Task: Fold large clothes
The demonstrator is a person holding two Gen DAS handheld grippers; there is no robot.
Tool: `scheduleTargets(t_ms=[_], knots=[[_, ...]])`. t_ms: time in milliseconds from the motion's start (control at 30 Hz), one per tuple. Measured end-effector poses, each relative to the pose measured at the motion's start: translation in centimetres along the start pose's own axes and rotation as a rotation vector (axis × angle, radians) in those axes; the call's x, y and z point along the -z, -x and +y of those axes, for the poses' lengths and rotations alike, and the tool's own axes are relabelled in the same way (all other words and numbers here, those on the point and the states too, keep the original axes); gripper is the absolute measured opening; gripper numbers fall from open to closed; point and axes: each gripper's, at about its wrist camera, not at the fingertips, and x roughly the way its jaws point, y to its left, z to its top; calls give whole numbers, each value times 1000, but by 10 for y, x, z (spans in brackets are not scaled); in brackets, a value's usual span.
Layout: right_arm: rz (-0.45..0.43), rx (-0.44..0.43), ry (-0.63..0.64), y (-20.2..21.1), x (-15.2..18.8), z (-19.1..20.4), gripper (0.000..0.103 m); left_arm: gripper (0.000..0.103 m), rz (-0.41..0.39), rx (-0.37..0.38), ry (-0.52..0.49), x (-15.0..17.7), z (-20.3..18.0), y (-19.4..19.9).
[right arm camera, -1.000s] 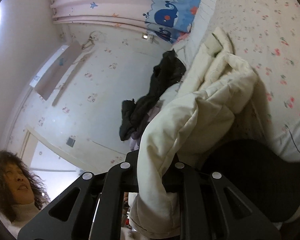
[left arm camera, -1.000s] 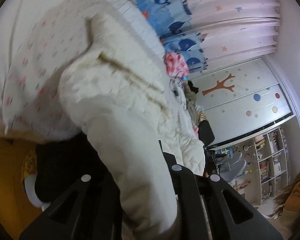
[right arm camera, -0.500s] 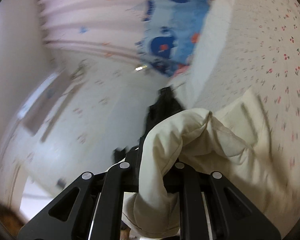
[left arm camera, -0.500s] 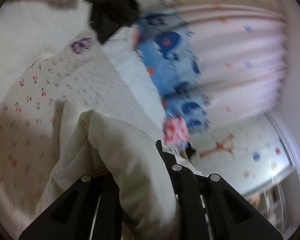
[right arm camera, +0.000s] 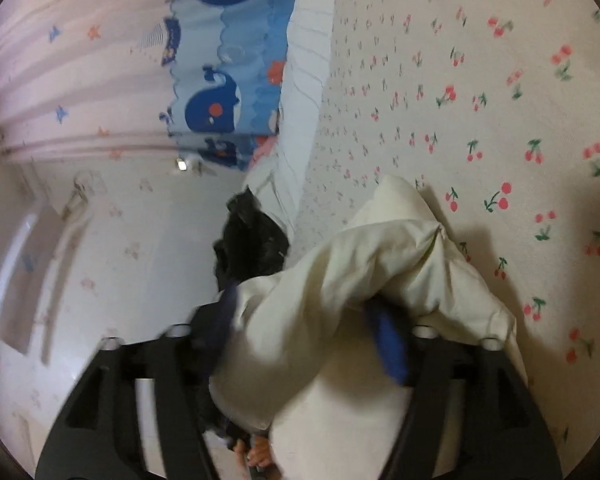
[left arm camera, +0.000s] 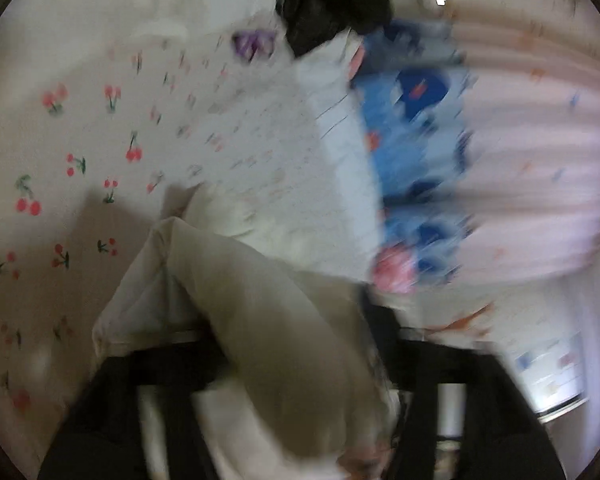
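The cream padded garment (right arm camera: pixel 340 292), lying on the cherry-print bed (right arm camera: pixel 500 100), looks soft, bulky and light, best pinched at a hem fold, and slumps loose between both opening tools (left arm camera: pixel 284 360) (right arm camera: pixel 312 332).

Dim, soft indoor light; the left wrist view is motion-blurred, both fisheye edges bend and darken.
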Motion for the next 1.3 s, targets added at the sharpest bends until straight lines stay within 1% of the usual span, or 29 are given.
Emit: scheduleTargets(t_ms=[33,67,100,133,200,267,300,333,433,467,500,533,567,600,633,667,700,733,800,867,900,933,967,1033,1067,1100,1133,1167,1300], knots=[[-19,24,46,5,0,12,90,93,-47,28,2,-2,-7,13],[-32,48,126,11,4,29,91,96,-93,74,4,-2,-14,27],[-27,60,196,17,9,43,91,96,-128,121,10,-5,-22,38],[-8,102,291,12,17,63,91,96,-158,112,-18,-3,-34,49],[43,185,432,-2,34,89,92,96,-173,-2,-236,13,-76,48],[117,313,607,-34,58,112,92,96,-115,-94,-438,41,-107,26],[146,366,679,-48,68,119,92,96,-54,-130,-555,64,-124,4],[186,440,774,-72,81,125,92,96,-11,-144,-623,79,-133,-14],[250,583,912,-118,101,122,92,96,109,-202,-845,132,-153,-81],[278,652,942,-144,102,118,92,96,138,-227,-909,146,-156,-105],[284,710,962,-161,102,112,92,96,158,-262,-963,157,-156,-126],[279,767,981,-177,98,105,92,96,180,-323,-1012,162,-154,-155],[278,832,990,-195,88,89,92,96,195,-372,-1016,160,-147,-178],[280,851,974,-203,82,77,93,96,199,-421,-990,153,-137,-196],[273,840,909,-209,68,62,94,96,204,-481,-913,137,-117,-216],[254,822,847,-208,59,54,95,94,208,-500,-850,124,-102,-225],[237,819,806,-208,51,52,95,93,205,-495,-783,111,-91,-231],[238,836,792,-211,48,50,94,92,199,-495,-762,108,-89,-230],[263,864,806,-216,48,50,94,92,198,-503,-759,109,-95,-227],[266,866,837,-214,48,60,94,92,157,-533,-796,111,-109,-211],[235,849,869,-210,49,71,94,93,124,-540,-817,112,-116,-201],[202,836,899,-204,49,82,94,93,67,-542,-843,111,-124,-185],[163,828,923,-194,48,89,94,96,33,-548,-849,106,-125,-179],[136,846,916,-186,37,83,95,96,-48,-587,-841,87,-121,-171],[159,882,868,-186,23,63,95,96,-58,-611,-817,77,-110,-171],[180,887,829,-186,16,48,95,96,-27,-631,-737,59,-85,-179],[199,854,779,-186,9,35,96,96,6,-597,-670,51,-67,-184],[168,822,761,-184,5,30,96,96,1,-577,-636,46,-57,-188],[169,860,788,-193,7,22,96,96,-15,-656,-715,56,-61,-208]])
